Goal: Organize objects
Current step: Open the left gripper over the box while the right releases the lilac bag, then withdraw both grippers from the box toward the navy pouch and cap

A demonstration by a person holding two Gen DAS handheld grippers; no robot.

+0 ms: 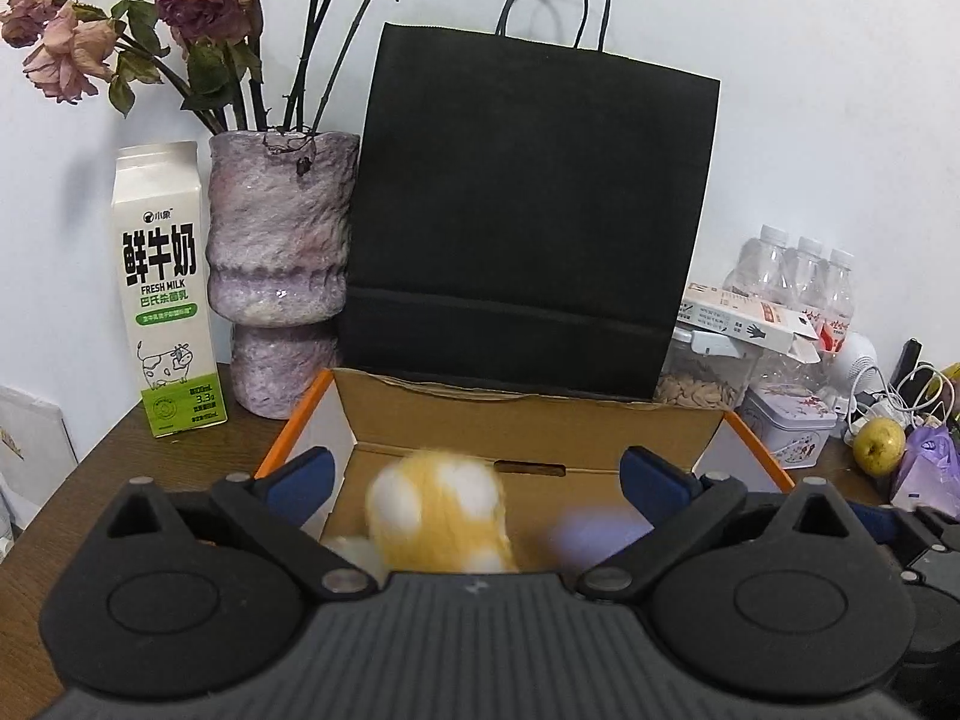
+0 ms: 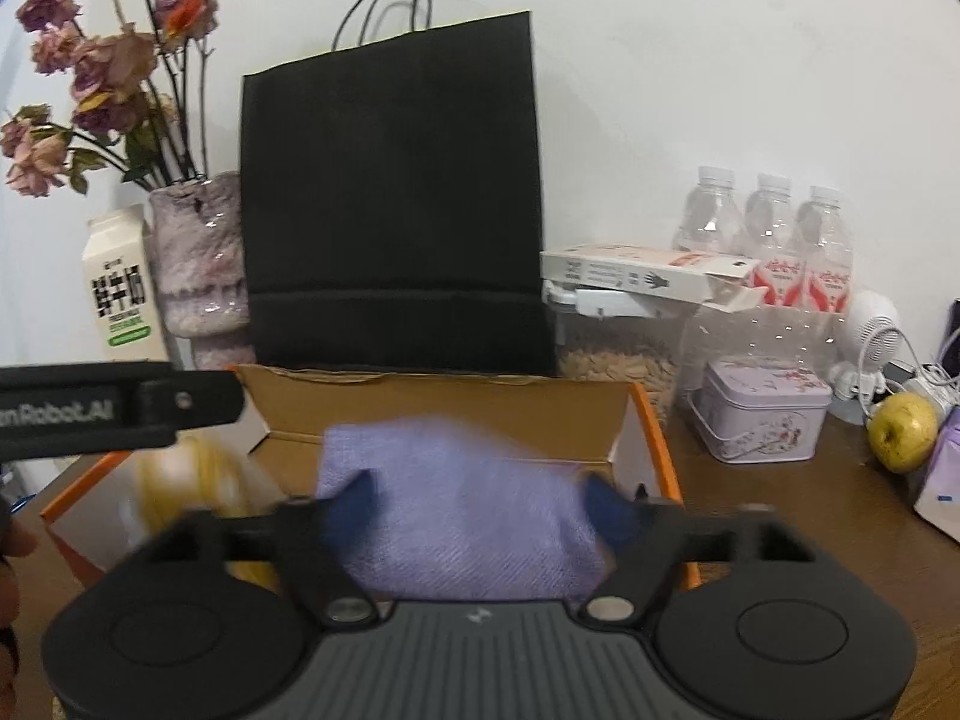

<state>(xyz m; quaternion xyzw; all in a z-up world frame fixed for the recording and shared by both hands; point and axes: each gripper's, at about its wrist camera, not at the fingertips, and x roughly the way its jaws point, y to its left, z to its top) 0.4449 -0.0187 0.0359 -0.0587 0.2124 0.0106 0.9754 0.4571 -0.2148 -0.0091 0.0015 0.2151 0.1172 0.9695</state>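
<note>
Both grippers are hanging wide open over the cardboard box [image 1: 528, 420], gripping nothing. The yellow plush toy [image 1: 441, 519] under the left gripper [image 1: 474, 474] and the purple cloth [image 2: 462, 498] under the right gripper [image 2: 480, 504] are dropping into the box. Both look soft and light, so pinching a bunched-up fold should work.

Box [image 1: 528, 420] is my reference. Paper bag [image 1: 528, 210] stands right behind it. Vase [image 1: 279, 276] behind-left, milk carton [image 1: 165, 294] further left. Jar [image 2: 618, 360], tin [image 2: 765, 414], bottles [image 2: 774, 228] and apple [image 2: 903, 431] off to its right. Plush toy [image 1: 441, 519] and cloth [image 2: 462, 504] over its opening.
</note>
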